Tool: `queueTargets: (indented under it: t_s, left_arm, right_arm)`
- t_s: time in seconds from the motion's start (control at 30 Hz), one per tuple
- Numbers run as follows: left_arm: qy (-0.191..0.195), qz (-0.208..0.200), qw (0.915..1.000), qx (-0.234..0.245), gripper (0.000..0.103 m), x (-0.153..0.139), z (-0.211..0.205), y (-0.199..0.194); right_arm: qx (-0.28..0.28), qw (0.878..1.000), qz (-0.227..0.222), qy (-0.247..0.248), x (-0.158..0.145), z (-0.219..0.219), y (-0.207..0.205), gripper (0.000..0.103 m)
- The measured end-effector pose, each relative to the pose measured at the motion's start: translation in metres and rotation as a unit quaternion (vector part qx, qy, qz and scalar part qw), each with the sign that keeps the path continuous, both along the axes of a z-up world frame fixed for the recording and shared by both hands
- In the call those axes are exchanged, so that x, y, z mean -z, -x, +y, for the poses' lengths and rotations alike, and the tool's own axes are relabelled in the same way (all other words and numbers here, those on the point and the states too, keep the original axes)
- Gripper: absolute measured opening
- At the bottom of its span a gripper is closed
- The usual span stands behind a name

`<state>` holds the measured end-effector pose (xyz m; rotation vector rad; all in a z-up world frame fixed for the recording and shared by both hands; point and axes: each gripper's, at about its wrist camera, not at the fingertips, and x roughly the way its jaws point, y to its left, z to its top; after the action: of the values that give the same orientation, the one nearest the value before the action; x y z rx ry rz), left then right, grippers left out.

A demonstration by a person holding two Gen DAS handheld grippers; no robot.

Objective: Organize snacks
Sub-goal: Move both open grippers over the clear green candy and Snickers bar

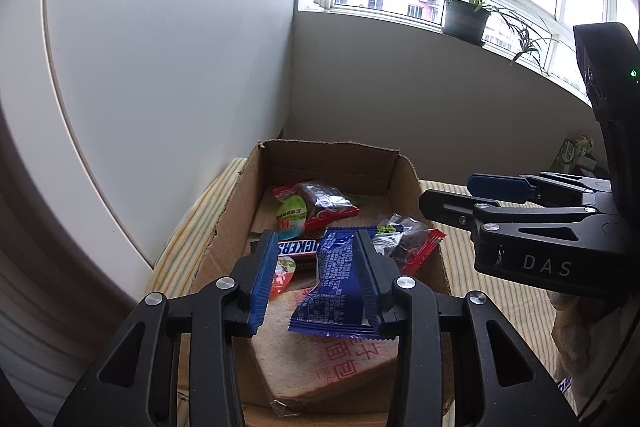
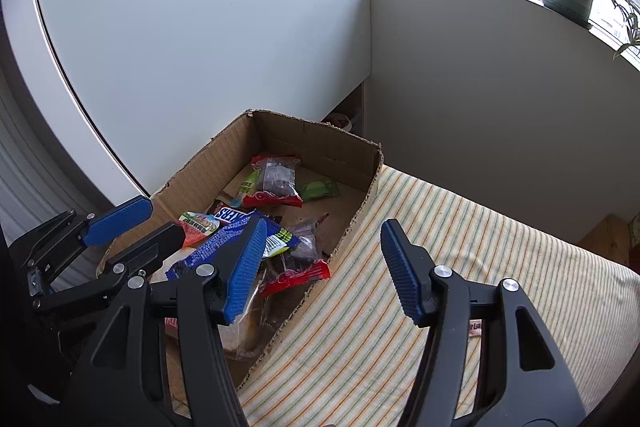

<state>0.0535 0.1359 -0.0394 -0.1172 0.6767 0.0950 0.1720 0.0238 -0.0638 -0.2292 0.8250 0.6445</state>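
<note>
Both grippers [image 1: 316,279] [image 2: 324,267] spread apart; blue wrapper [image 1: 336,287] between left fingers above box [image 1: 224,227].

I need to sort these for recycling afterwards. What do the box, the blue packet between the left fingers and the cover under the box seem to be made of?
Box: plain brown corrugated cardboard, matte, with ragged torn edges. Blue packet: thin glossy film, probably plastic, creased, with a crimped serrated end seam. Striped cover: looks like woven cloth, matte, softly rippled.

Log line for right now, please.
left claw: open, blue packet between fingers over cardboard box | right claw: open, empty
</note>
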Motion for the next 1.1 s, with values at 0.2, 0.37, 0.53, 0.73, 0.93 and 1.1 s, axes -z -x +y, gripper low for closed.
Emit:
queueTargets:
  t_s: [0.2, 0.37, 0.53, 0.73, 0.93, 1.1]
  left_arm:
    - [-0.004, -0.006, 0.9993, 0.036, 0.037, -0.003, -0.027, 0.008]
    - [-0.003, -0.004, 0.9973, 0.073, 0.037, -0.002, -0.055, 0.017]
    - [-0.009, 0.004, 0.9930, 0.118, 0.037, 0.004, -0.084, 0.032]
    - [-0.008, 0.013, 0.9861, 0.166, 0.037, 0.010, -0.109, 0.058]
    - [0.015, 0.035, 0.9770, 0.210, 0.037, 0.020, -0.132, 0.083]
    - [0.020, 0.059, 0.9657, 0.252, 0.050, 0.030, -0.158, 0.100]
  right_arm:
    - [0.014, 1.000, -0.002, 0.016, 0.000, -0.040, 0.017, 0.062]
    - [0.031, 0.999, 0.004, 0.021, 0.003, -0.080, 0.031, 0.062]
    - [0.037, 0.999, 0.008, 0.017, 0.002, -0.118, 0.049, 0.062]
    - [0.003, 0.999, 0.029, 0.025, 0.013, -0.151, 0.076, 0.062]
    - [-0.043, 0.996, 0.065, 0.031, 0.035, -0.174, 0.105, 0.062]
    - [-0.070, 0.994, 0.077, 0.034, 0.048, -0.188, 0.125, 0.062]
